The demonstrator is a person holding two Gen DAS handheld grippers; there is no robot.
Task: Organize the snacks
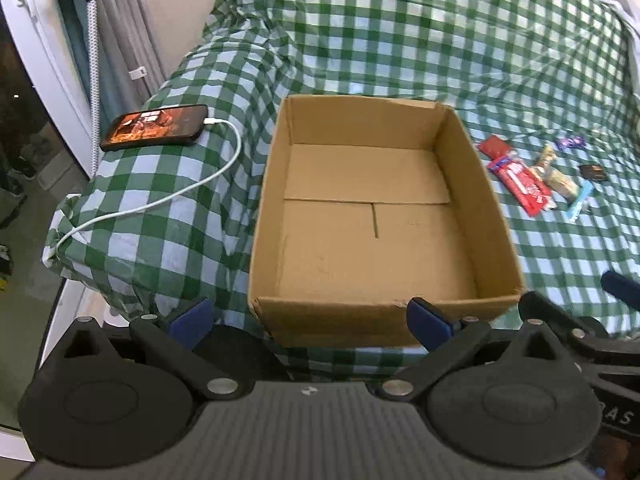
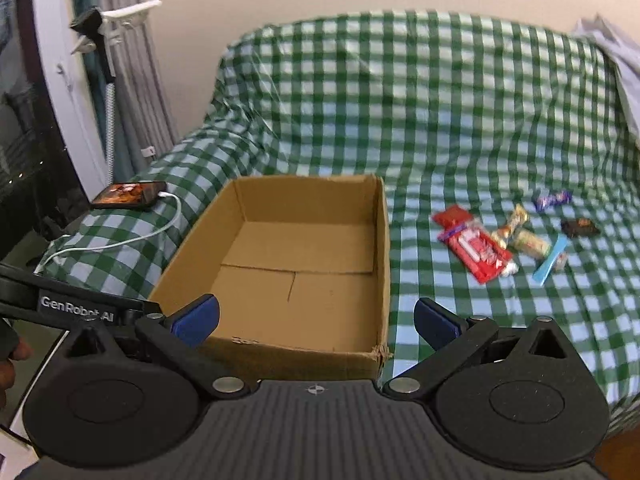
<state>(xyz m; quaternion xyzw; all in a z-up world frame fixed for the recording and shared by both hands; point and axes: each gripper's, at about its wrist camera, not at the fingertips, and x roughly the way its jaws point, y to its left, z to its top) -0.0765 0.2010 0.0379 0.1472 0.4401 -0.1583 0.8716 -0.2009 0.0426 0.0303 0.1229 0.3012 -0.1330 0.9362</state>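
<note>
Corrugated cardboard box [image 1: 460,172], rectangular, on crinkled checked cloth [image 1: 400,40].

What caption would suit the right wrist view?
Open right gripper faces an empty cardboard box, snacks scattered on checked cloth.

The print on the snack wrappers [image 2: 474,246] is blurred beyond reading. A grey cloth [image 2: 616,52] at the bed's far right corner is cut off by the picture's edge.

Even, soft indoor light; faint shadows inside cardboard box [image 1: 372,216]. Strong fisheye bending at edges. Slight motion blur in right wrist view; glowing phone screen [image 1: 154,125].
</note>
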